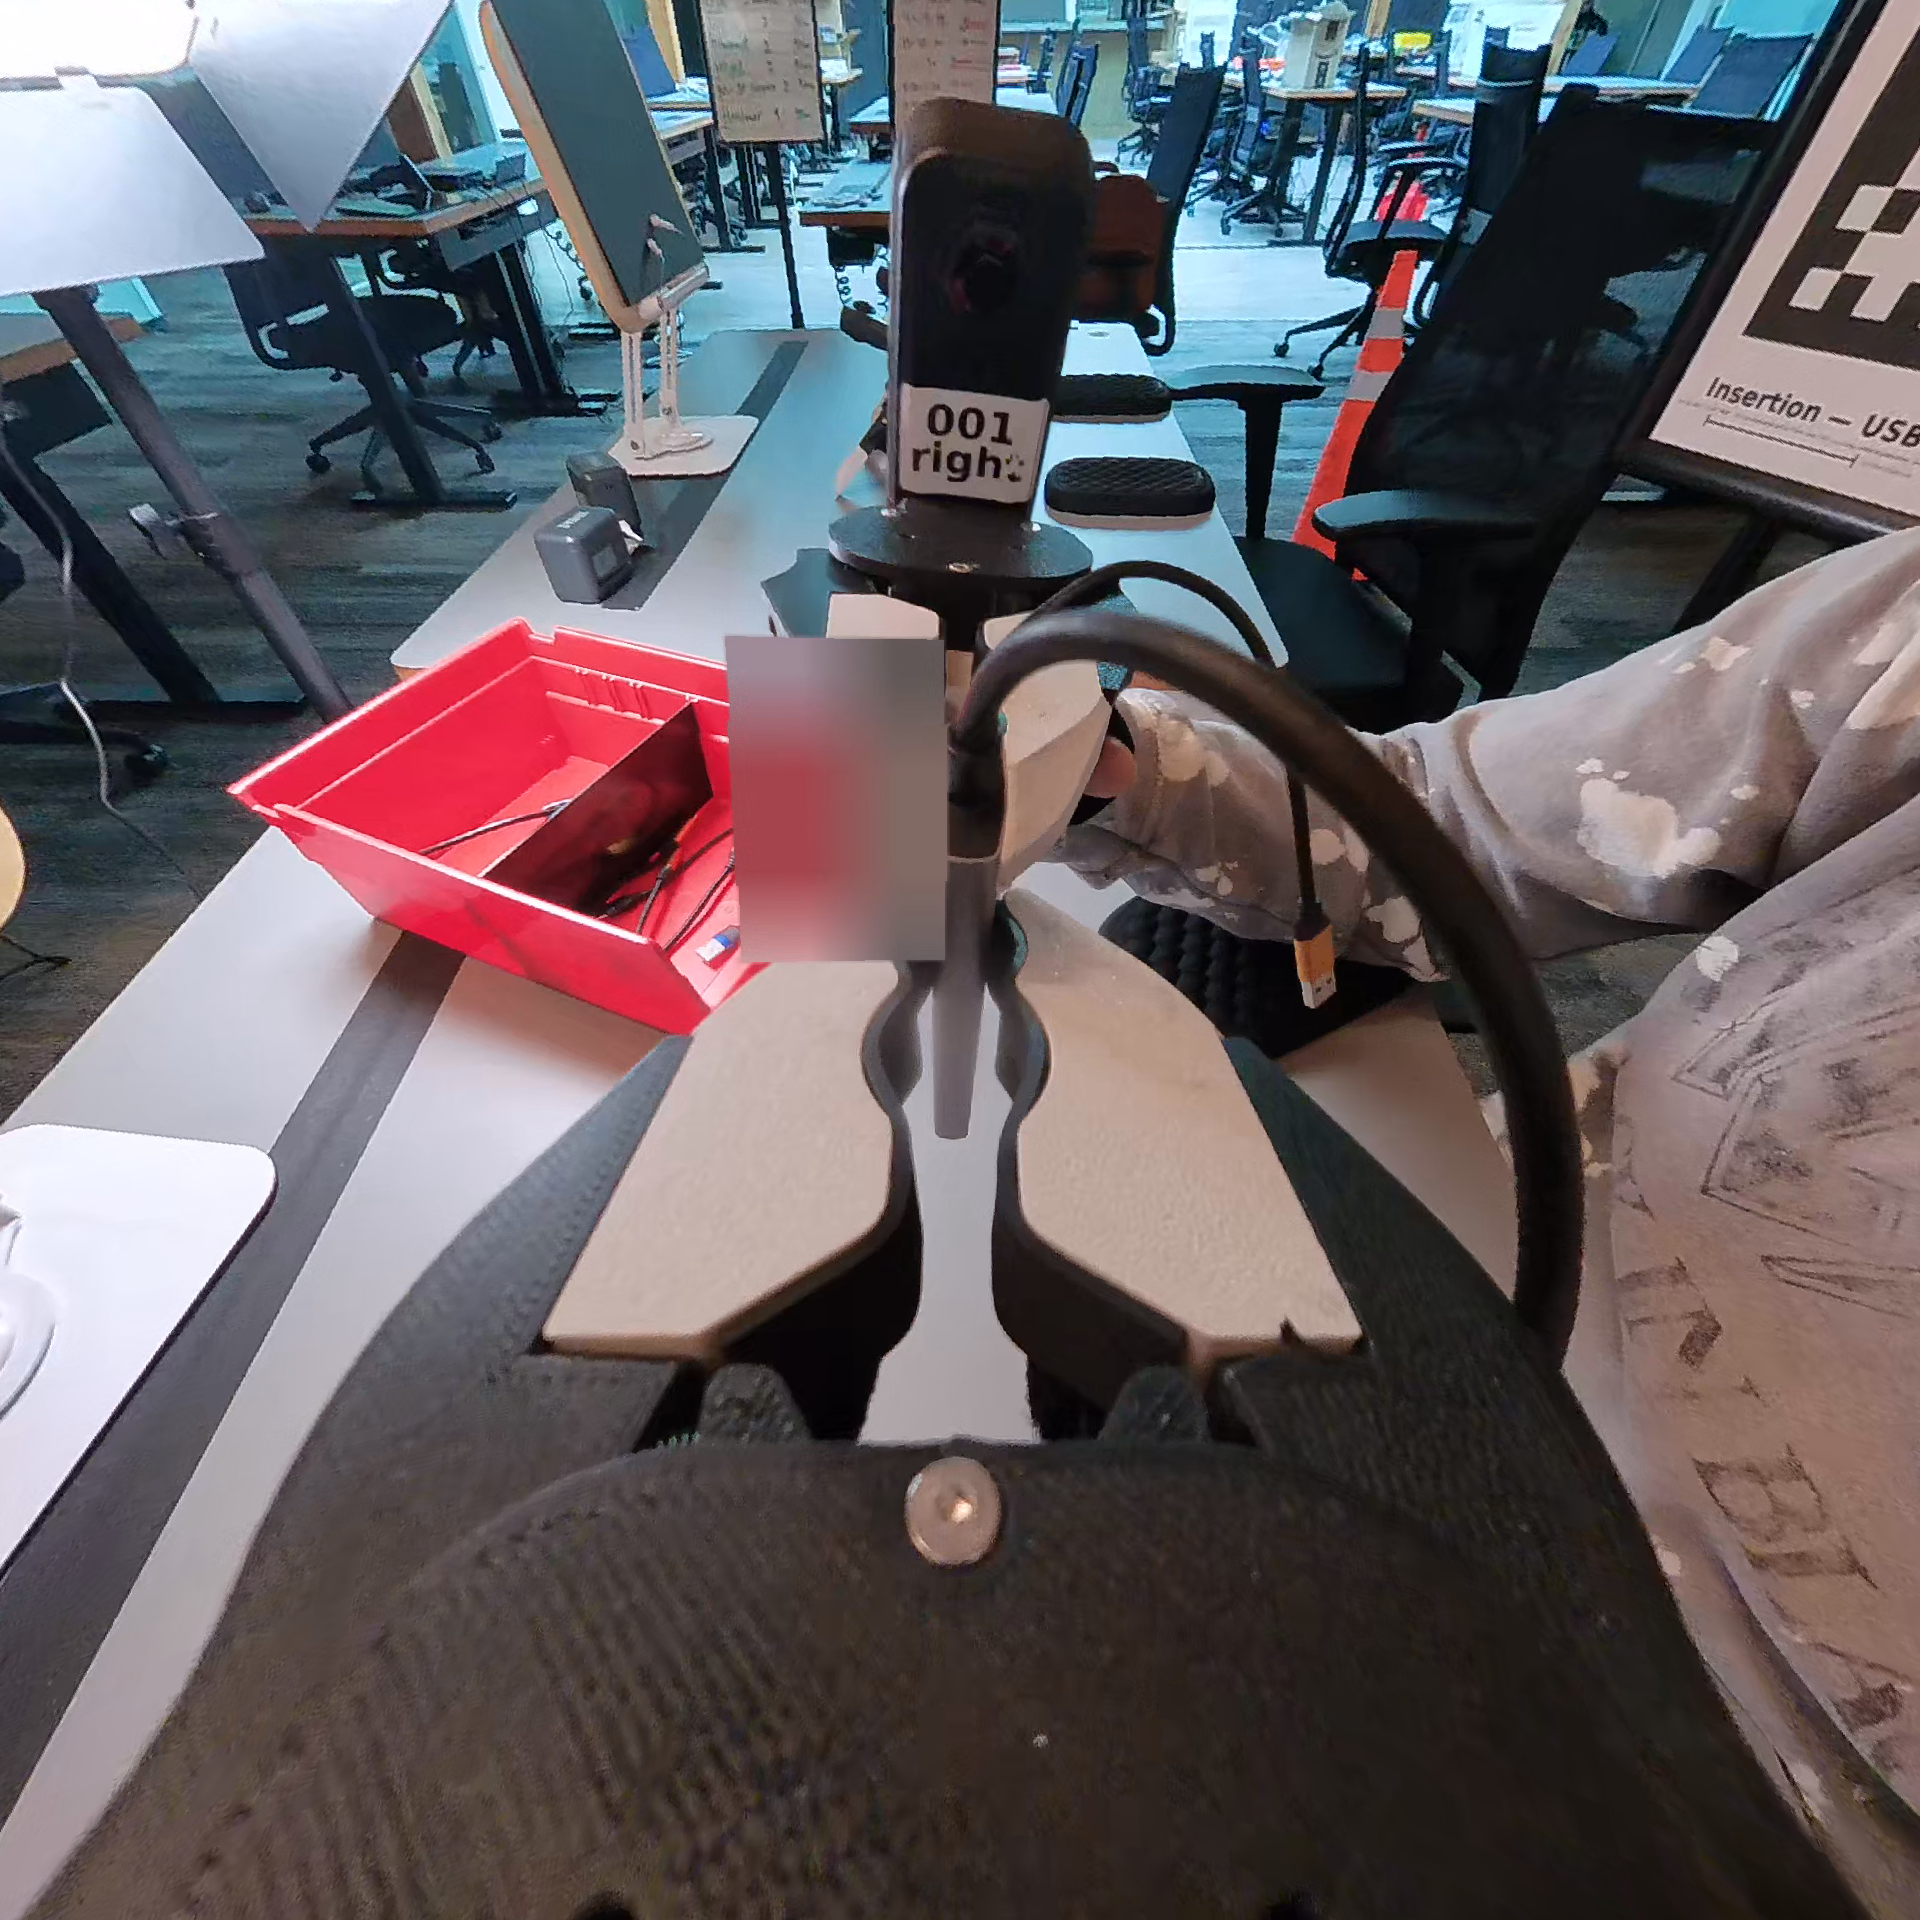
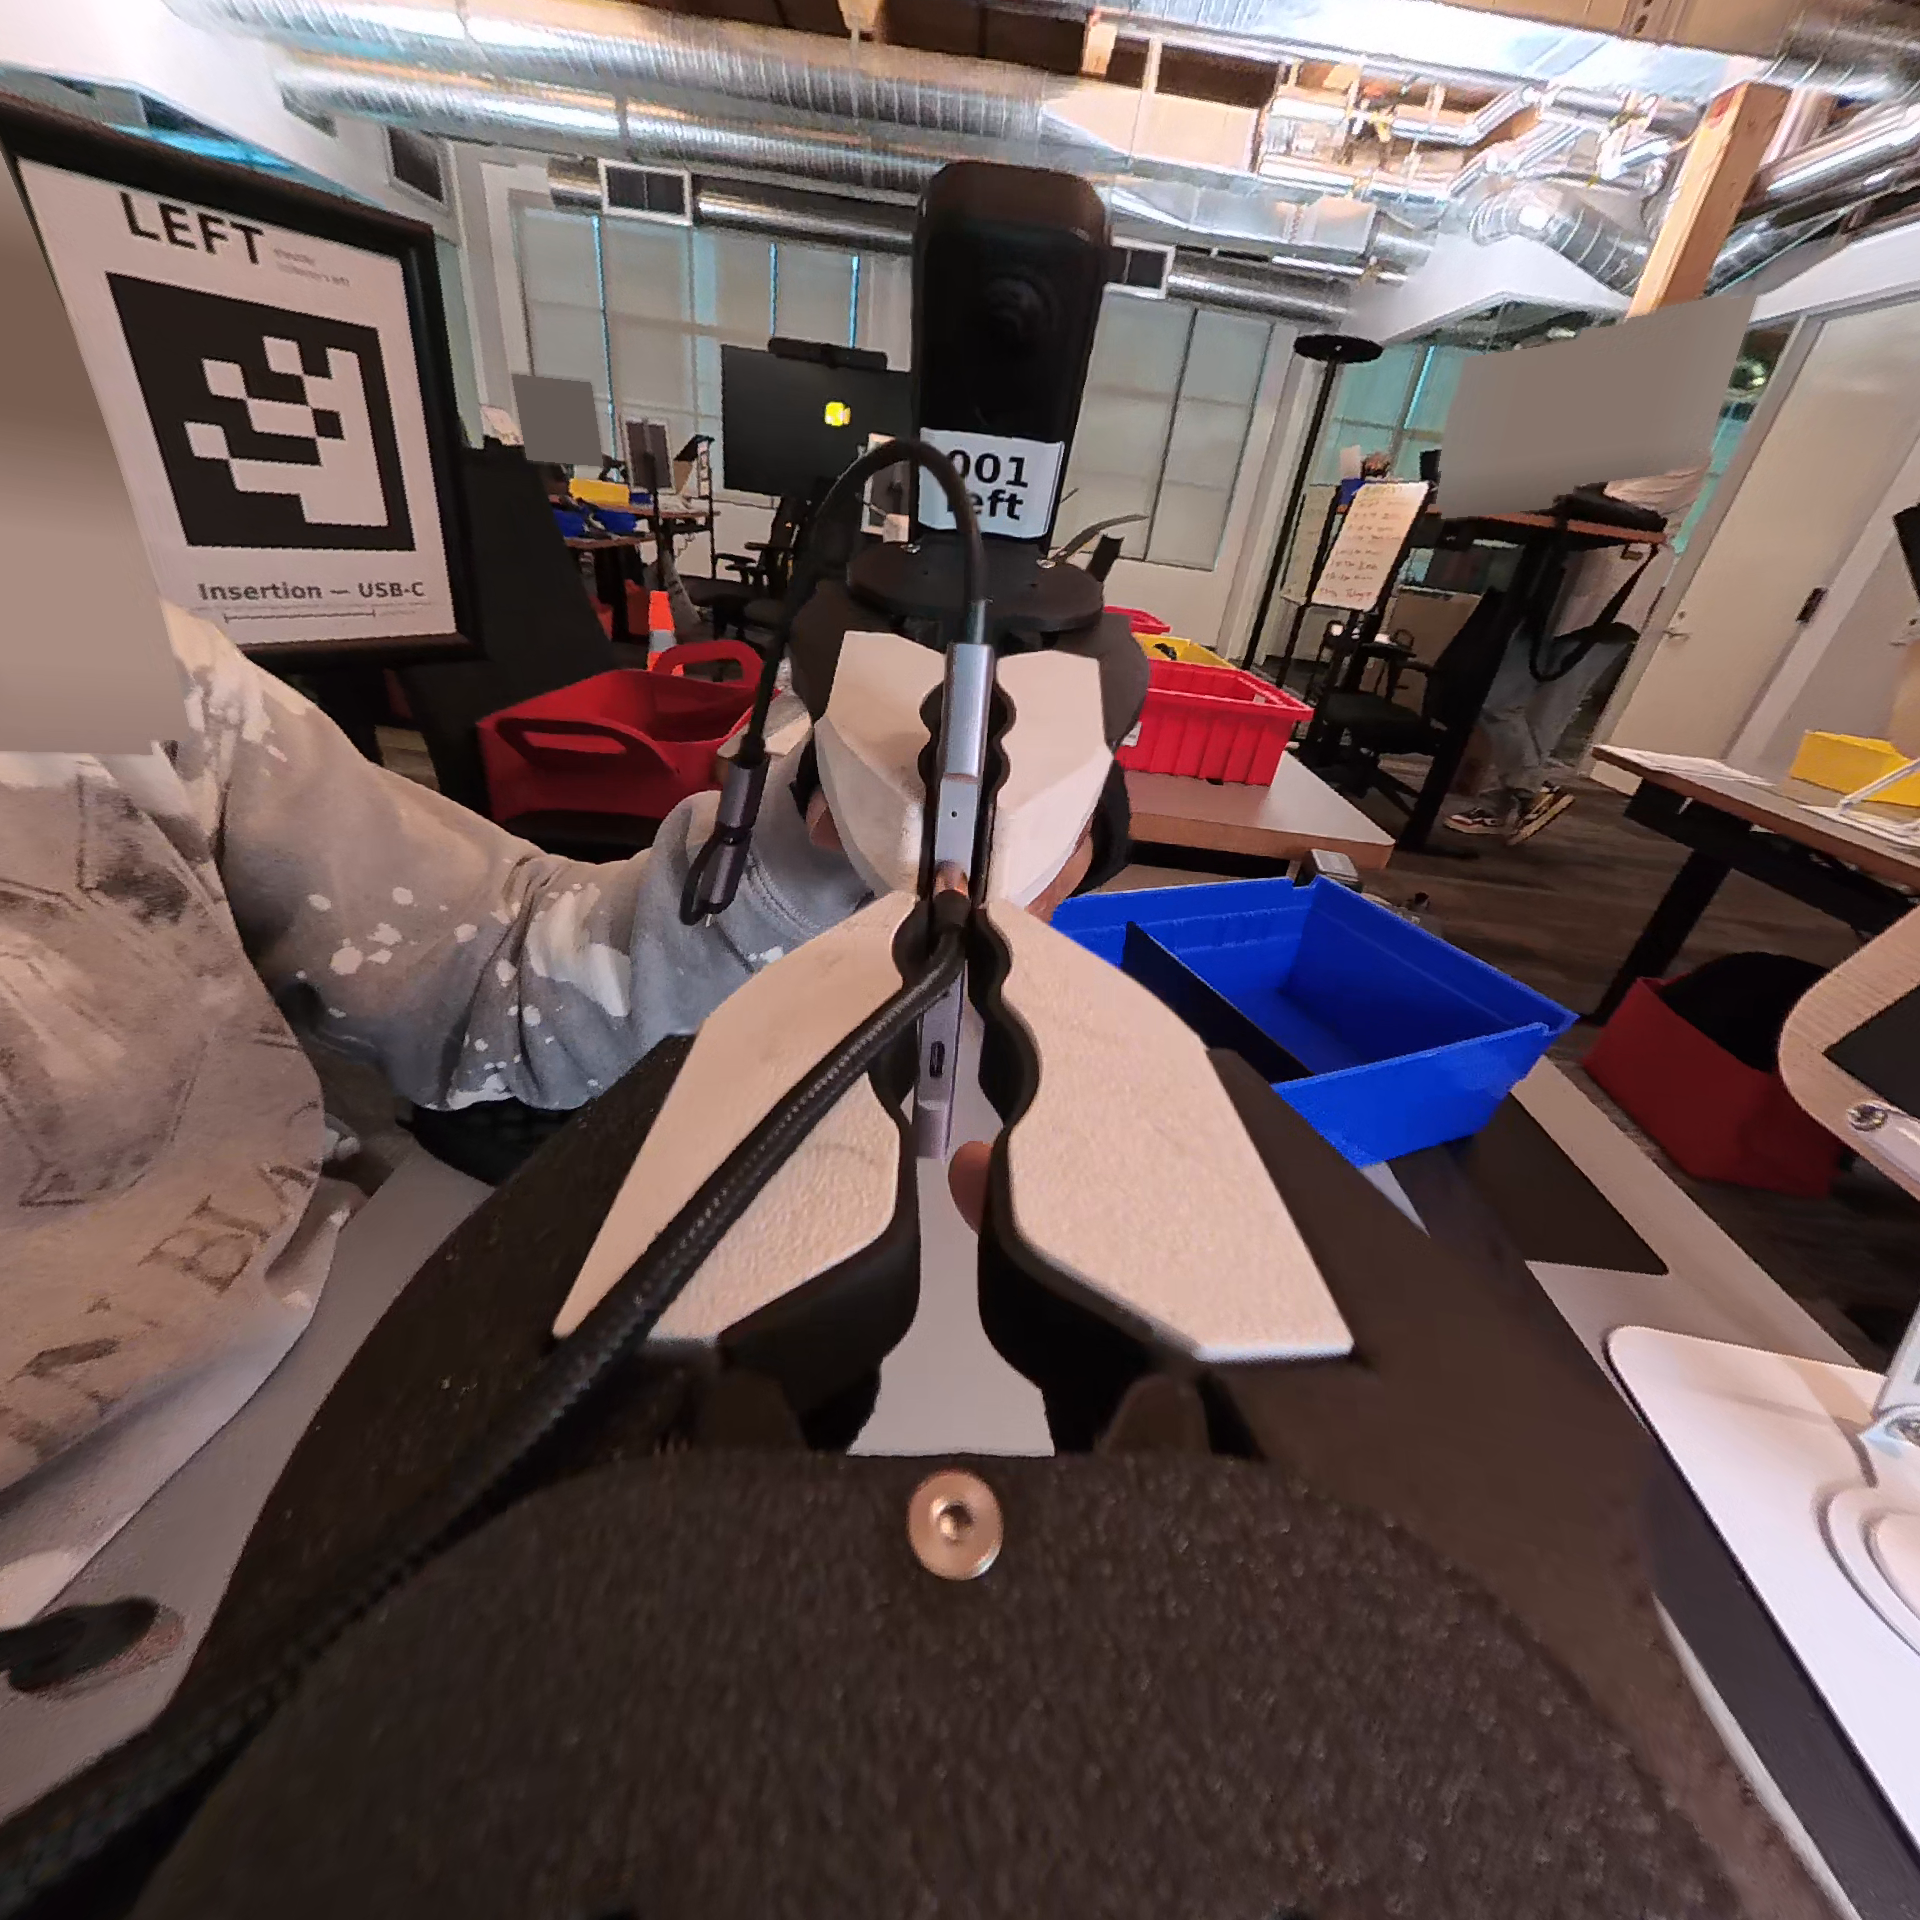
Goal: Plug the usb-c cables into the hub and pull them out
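A slim grey hub (image 1: 956, 997) stands upright between the two grippers, which face each other above the table. My left gripper (image 1: 954, 961) is shut on the hub. It shows in the right wrist view (image 2: 961, 727) around the hub (image 2: 940, 1039). My right gripper (image 2: 943, 920) is shut on the copper-coloured plug (image 2: 951, 883) of a black braided cable (image 2: 727, 1174), and the plug meets the hub's narrow edge. An empty port shows below it. The hub's own black lead (image 1: 1403, 831) arcs from its top. The braided cable's orange end (image 1: 1314, 956) dangles free.
A red bin (image 1: 499, 790) holding cables sits on the grey table (image 1: 208, 987) to the left. A blue bin (image 2: 1330, 997) sits on the other side. A person's grey sleeve (image 1: 1507, 779) reaches in. A framed marker board (image 2: 260, 416) stands behind. White stand bases (image 2: 1766, 1455) sit nearby. Only a small space, under 4 cm, lies between the two pairs of fingers.
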